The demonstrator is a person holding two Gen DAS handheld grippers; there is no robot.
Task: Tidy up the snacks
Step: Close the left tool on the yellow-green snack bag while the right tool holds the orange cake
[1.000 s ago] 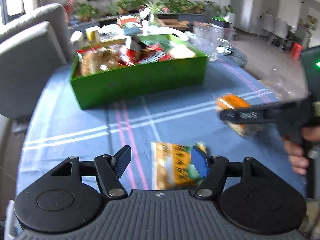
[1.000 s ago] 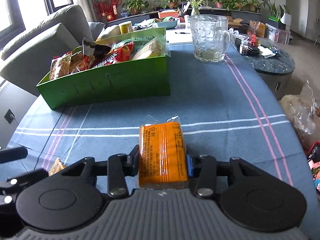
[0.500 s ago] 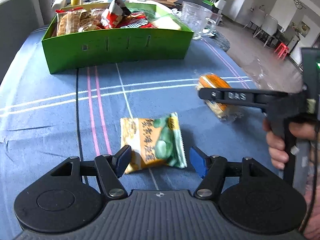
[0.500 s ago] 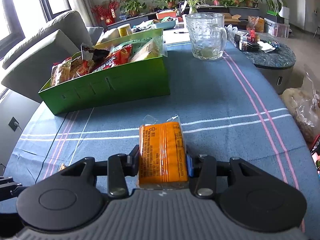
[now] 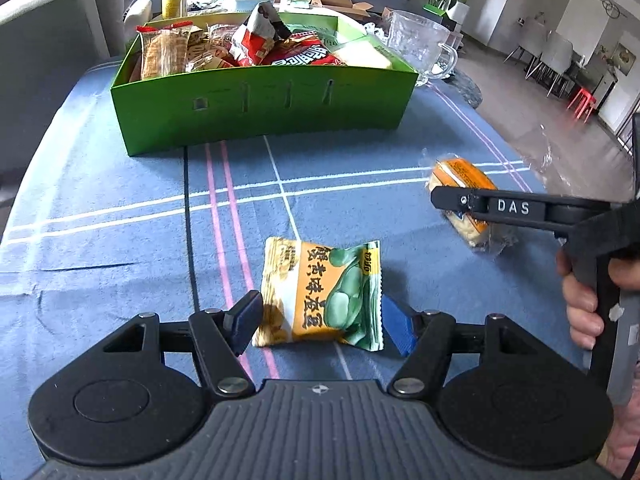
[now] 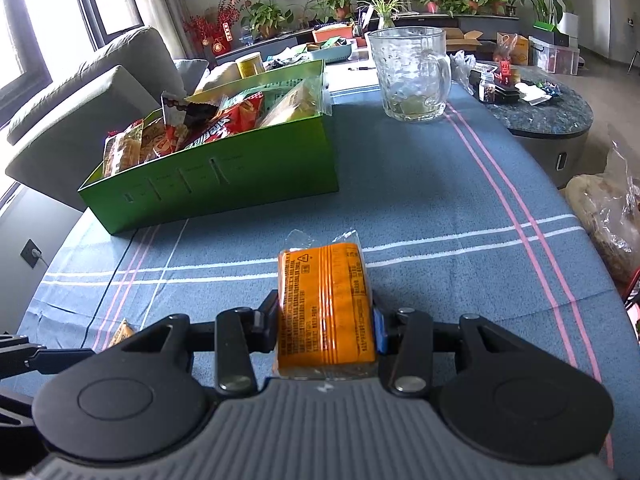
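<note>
Orange wrapper: my right gripper point(image 6: 326, 330) is clamped on the orange snack bar point(image 6: 326, 308), both pads pressed to its sides, at lower centre of the right wrist view.
Yellow-green packet point(image 5: 320, 294): it lies flat on the blue tablecloth point(image 5: 120, 208), low centre of the left wrist view, between the spread fingers of my left gripper point(image 5: 322, 326); neither pad is pressing it, I judge.
Green box point(image 5: 260, 108): upper centre, already heaped with snacks.
Step in hand: I'd say one snack is secured and I'm lining up on the second.
Next move: close my left tongs squarely on the packet's edges, lift without crushing, then carry both to the box.
</note>
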